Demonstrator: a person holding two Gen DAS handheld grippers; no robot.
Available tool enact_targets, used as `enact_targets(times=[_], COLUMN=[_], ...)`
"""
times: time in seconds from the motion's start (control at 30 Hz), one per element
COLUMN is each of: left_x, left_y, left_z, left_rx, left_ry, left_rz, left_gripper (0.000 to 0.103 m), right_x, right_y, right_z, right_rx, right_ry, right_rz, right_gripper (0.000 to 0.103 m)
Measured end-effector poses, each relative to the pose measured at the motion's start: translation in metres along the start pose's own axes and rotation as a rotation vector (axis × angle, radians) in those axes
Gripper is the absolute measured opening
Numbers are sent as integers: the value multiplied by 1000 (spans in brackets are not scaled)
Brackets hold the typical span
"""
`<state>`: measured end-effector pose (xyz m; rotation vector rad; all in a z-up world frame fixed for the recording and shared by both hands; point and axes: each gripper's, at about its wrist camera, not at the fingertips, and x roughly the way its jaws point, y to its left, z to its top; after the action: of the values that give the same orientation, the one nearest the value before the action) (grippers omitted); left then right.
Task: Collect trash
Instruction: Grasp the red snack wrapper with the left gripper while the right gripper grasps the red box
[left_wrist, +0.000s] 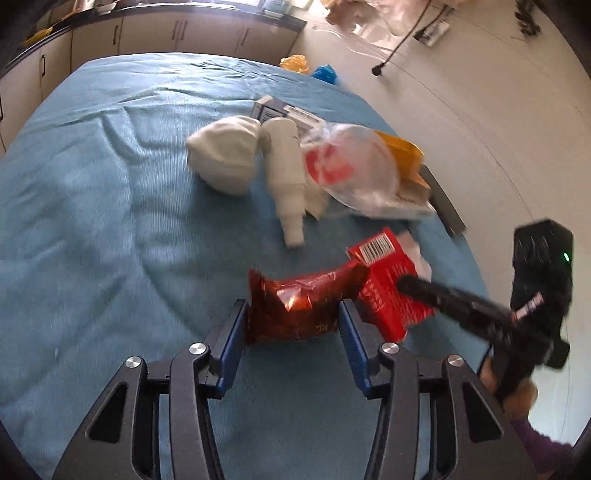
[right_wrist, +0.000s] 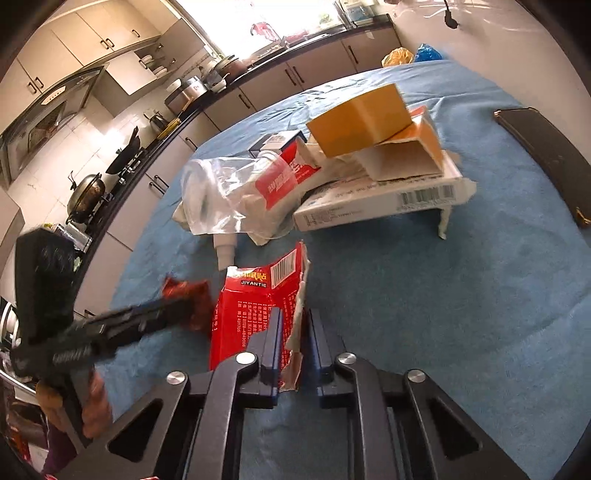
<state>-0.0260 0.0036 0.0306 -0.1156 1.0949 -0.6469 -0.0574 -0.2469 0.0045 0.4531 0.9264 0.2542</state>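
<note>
A shiny red-brown snack wrapper (left_wrist: 295, 306) lies on the blue cloth-covered table (left_wrist: 92, 192), and my left gripper (left_wrist: 293, 304) is shut on it, blue pads pressing both sides. Just right of it a torn red carton (left_wrist: 388, 291) with a barcode rests against the wrapper. My right gripper (right_wrist: 295, 312) is shut on the carton's (right_wrist: 251, 306) ragged torn edge. From the left wrist view the right gripper (left_wrist: 404, 284) reaches in from the right over the carton. The right wrist view has the left gripper (right_wrist: 173, 308) coming from the left onto the wrapper (right_wrist: 188, 295).
Behind lies a heap: a white bottle (left_wrist: 284, 173), a white crumpled wad (left_wrist: 221, 155), a clear bag with a red label (right_wrist: 240, 192), a flat white box (right_wrist: 376, 206) and yellow cartons (right_wrist: 362, 118). A dark flat object (right_wrist: 539, 151) sits at the table's right edge. Kitchen cabinets (right_wrist: 258, 96) stand beyond.
</note>
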Motion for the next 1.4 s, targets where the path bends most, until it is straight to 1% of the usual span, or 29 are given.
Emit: enact_targets(times=[0.07,0.1,0.2,0.23,0.27,0.3,0.33,0.37,0.4,0.47,0.57,0.7,0.77,0.8,0.83,0.87,0.93,1.1,1.3,1.4], left_x=[-6,-10,-18,-19,-21,-23,-24,-24,-24,-18,-5,12,16,18,19,20,18,6,-32,-58], left_y=[-2,-2,0,2,4,6,7,7,7,7,7,-4,-8,-11,-14,-17,-23,-28,-23,-14], left_z=[-5,-8,-12,-10,-9,-8,-5,-2,1,8,14,11,9,6,3,1,-5,-19,-40,-53], left_rx=[18,31,50,45,36,35,41,50,67,87,100,120,125,131,141,149,163,143,86,44], left_ry=[-6,-15,-36,-47,-68,-89,-104,-123,-145,-147,-112,-77,-61,-50,-44,-40,-40,-64,-150,-198], left_rz=[8,28,75,86,91,96,106,122,142,133,84,42,28,19,19,25,60,94,120,140], left_gripper=[48,49,60,66,69,71,75,77,78,78,78,78,78,78,73,56,51,47,47,47], right_x=[-7,-9,-11,-11,-11,-10,-8,-7,-7,-6,-2,2,5,6,8,10,11,0,-19,-27], right_y=[-4,-6,-10,-12,-13,-16,-18,-19,-20,-18,-12,-6,-6,-5,-6,-5,-5,0,12,21], right_z=[-3,-3,0,0,1,1,2,2,2,4,7,9,10,11,11,10,9,7,4,0], right_rx=[4,10,24,28,40,52,63,75,83,83,76,62,64,68,74,79,87,89,63,46], right_ry=[-9,-13,-18,-19,-21,-17,-12,-12,-18,-27,-26,-28,-31,-28,-18,-12,-8,-39,-73,-82], right_rz=[-11,-14,-18,-21,-24,-17,-5,5,11,12,12,19,29,40,56,65,78,84,90,97], right_gripper=[12,12,13,13,16,27,41,46,51,52,53,53,49,35,25,21,12,9,8,8])
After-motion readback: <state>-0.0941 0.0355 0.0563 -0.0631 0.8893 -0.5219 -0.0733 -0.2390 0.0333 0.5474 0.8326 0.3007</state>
